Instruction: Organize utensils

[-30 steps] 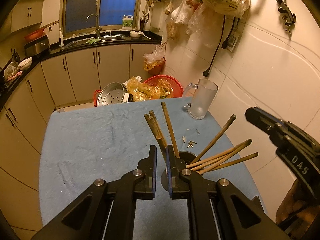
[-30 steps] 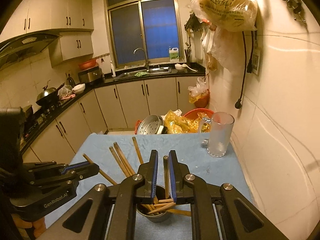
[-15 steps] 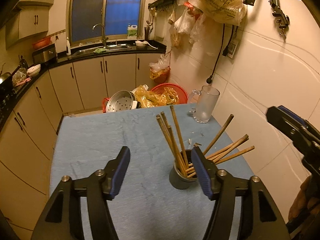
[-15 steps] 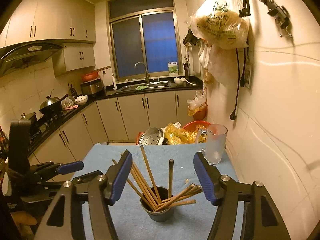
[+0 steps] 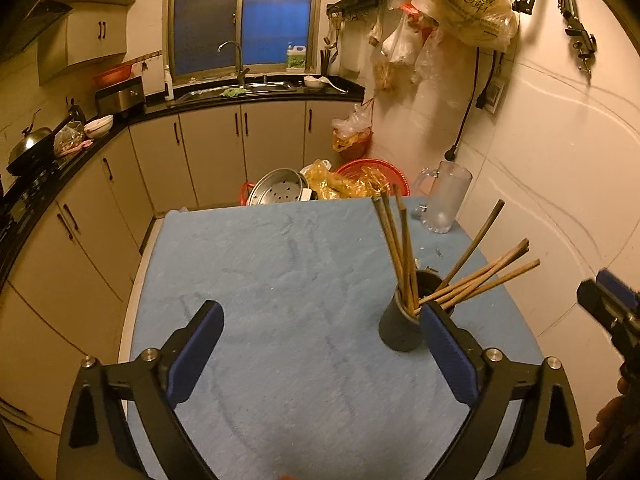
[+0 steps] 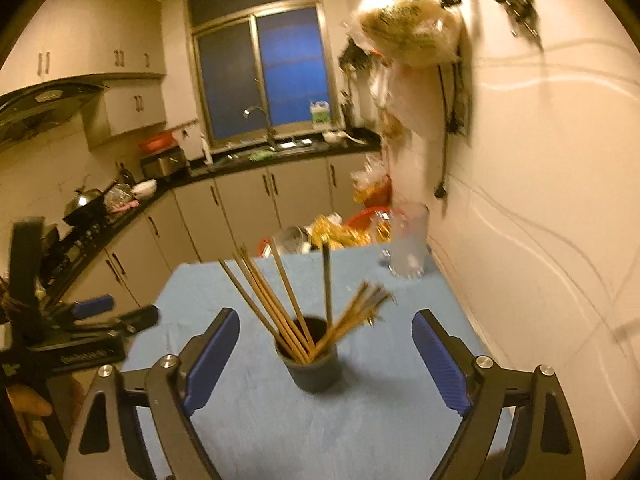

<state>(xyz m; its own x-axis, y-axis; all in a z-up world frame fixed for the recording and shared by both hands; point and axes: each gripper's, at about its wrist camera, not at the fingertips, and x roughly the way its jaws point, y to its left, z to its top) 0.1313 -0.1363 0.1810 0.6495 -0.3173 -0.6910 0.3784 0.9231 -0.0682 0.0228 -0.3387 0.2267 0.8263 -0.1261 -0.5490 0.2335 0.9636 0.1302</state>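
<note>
A dark round holder (image 5: 401,326) stands on the blue table (image 5: 280,272) with several wooden chopsticks (image 5: 400,248) fanned out of it. It also shows in the right wrist view (image 6: 314,366), with the chopsticks (image 6: 280,312) sticking up. My left gripper (image 5: 320,316) is open and empty, drawn back from the holder, which sits by its right finger. My right gripper (image 6: 324,322) is open and empty, with the holder ahead between its fingers.
A frosted glass mug (image 5: 444,200) stands at the table's far right corner by the tiled wall. Beyond the far edge sit a steel steamer pan (image 5: 276,192) and a red basket (image 5: 376,176) with yellow bags. Cabinets and a sink counter line the back and left.
Both grippers opened, letting go of the chopsticks they held, which now rest in the holder. Both have pulled back and up from the holder.
</note>
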